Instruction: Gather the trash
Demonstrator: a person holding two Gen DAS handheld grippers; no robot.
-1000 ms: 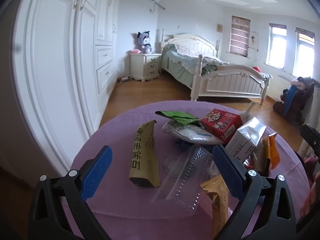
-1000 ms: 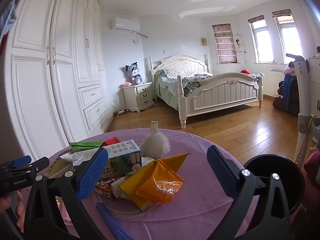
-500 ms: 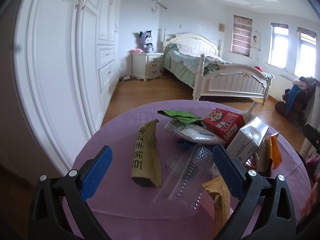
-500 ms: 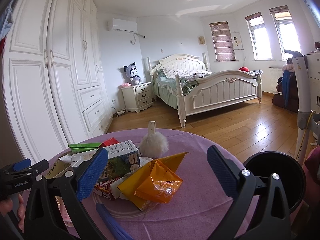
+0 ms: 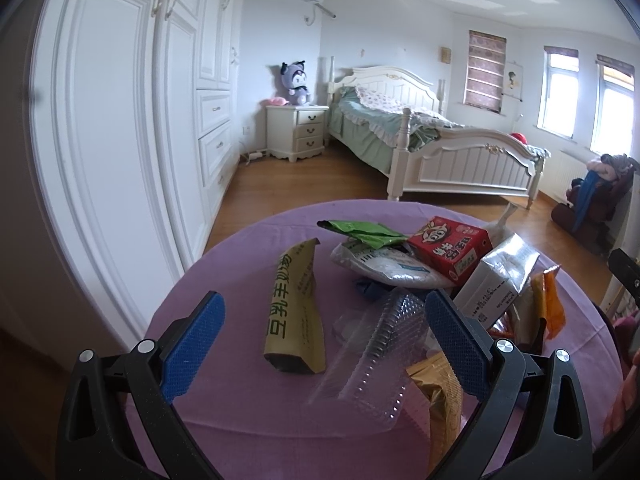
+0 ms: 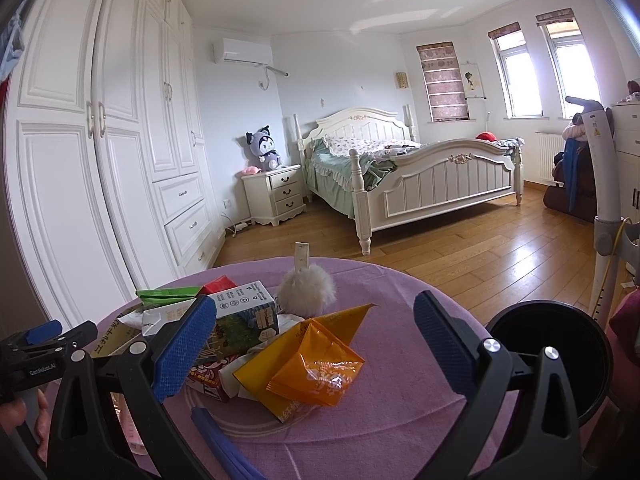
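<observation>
Trash lies in a heap on a round purple table [image 5: 224,280]. In the left wrist view I see a tan wrapper [image 5: 294,304], a clear plastic cup [image 5: 376,356], a green packet [image 5: 360,230], a red carton [image 5: 448,248] and a silver-white carton [image 5: 496,280]. My left gripper [image 5: 320,336] is open and empty, above the near side of the heap. In the right wrist view an orange packet [image 6: 316,368] lies on a yellow wrapper [image 6: 280,352], beside a printed carton [image 6: 244,320] and a fluffy white ball [image 6: 306,296]. My right gripper [image 6: 316,344] is open and empty over them.
A black round bin [image 6: 552,356] stands at the table's right edge [image 6: 460,308]. White wardrobes [image 5: 120,140] line the left wall. A white bed [image 6: 420,172] and nightstand [image 6: 276,194] stand beyond on the wooden floor. A white stand [image 6: 600,208] is at the right.
Both grippers have shifted only slightly over the table; both stay open and the trash has not moved.
</observation>
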